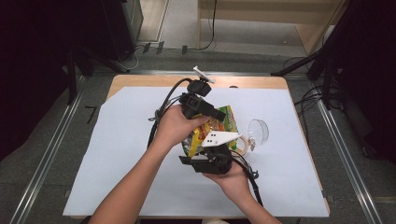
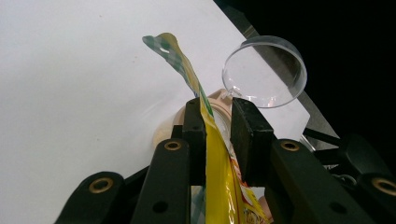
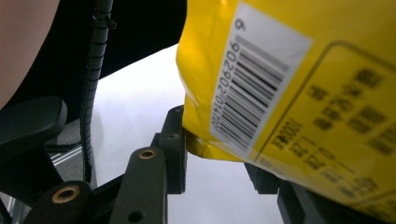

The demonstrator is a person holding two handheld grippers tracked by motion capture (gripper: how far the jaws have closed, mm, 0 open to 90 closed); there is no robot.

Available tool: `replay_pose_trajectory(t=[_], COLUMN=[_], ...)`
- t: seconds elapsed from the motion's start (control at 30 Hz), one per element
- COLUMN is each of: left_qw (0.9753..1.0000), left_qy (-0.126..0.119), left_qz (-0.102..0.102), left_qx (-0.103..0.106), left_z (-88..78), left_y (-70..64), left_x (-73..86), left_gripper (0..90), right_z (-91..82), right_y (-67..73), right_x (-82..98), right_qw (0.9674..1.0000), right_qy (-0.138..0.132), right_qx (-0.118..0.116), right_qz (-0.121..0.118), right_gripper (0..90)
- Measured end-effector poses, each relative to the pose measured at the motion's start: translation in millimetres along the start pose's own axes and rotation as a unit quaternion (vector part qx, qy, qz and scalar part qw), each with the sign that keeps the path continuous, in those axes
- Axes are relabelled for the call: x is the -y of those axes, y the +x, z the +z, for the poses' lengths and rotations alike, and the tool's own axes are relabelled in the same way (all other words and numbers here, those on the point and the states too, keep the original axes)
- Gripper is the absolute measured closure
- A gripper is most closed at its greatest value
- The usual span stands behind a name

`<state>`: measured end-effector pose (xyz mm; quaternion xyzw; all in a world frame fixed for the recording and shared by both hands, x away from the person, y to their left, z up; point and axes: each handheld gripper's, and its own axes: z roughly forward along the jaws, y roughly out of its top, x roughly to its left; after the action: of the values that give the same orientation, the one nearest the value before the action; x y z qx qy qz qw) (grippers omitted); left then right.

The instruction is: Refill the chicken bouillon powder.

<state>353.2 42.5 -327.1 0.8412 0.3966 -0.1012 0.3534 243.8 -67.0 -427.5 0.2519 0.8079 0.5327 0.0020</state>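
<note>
While both tools (image 1: pixel 212 114) (image 1: pixel 210 156) grip it, the yellow bag (image 2: pixel 219 186) stands edge-up, lengthwise between them.

This looks like a lab or recording studio set up for filming hand work, not a home. A plain wooden table (image 1: pixel 140 80) stands alone in the middle, covered by a white paper sheet (image 1: pixel 116 154). The floor is grey carpet (image 1: pixel 37 140), with metal rails (image 1: pixel 51 144) running along the left and right of the table. Black cables (image 1: pixel 308 100) trail over the floor at the right and far side, and dark stand legs (image 1: pixel 299 65) reach in from the far corners. Light wooden furniture (image 1: pixel 280 14) stands at the far end.
</note>
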Motion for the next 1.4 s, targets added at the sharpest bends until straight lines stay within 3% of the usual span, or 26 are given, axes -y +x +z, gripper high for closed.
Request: replay_pose_trajectory(t=[0.33, 0.8, 1.4], left_qw=[1.0000, 0.9999, 0.9999], left_qy=[0.001, -0.002, 0.003], left_qz=[0.004, -0.010, -0.013], left_qx=[-0.005, 0.009, 0.007], left_z=[-0.4, 1.2, 1.7], left_y=[-2.1, 2.4, 3.5], left_x=[1.9, 1.2, 0.0], left_gripper=[76.2, 76.2, 76.1], right_z=[-0.3, -1.6, -2.5], right_y=[1.6, 1.3, 2.8], right_x=[0.3, 0.8, -0.9], right_qw=[1.0000, 1.0000, 1.0000], right_qy=[0.001, 0.000, 0.001], right_qx=[-0.001, 0.004, -0.002], right_qz=[-0.003, -0.002, 0.002], right_gripper=[65.2, 65.0, 64.8])
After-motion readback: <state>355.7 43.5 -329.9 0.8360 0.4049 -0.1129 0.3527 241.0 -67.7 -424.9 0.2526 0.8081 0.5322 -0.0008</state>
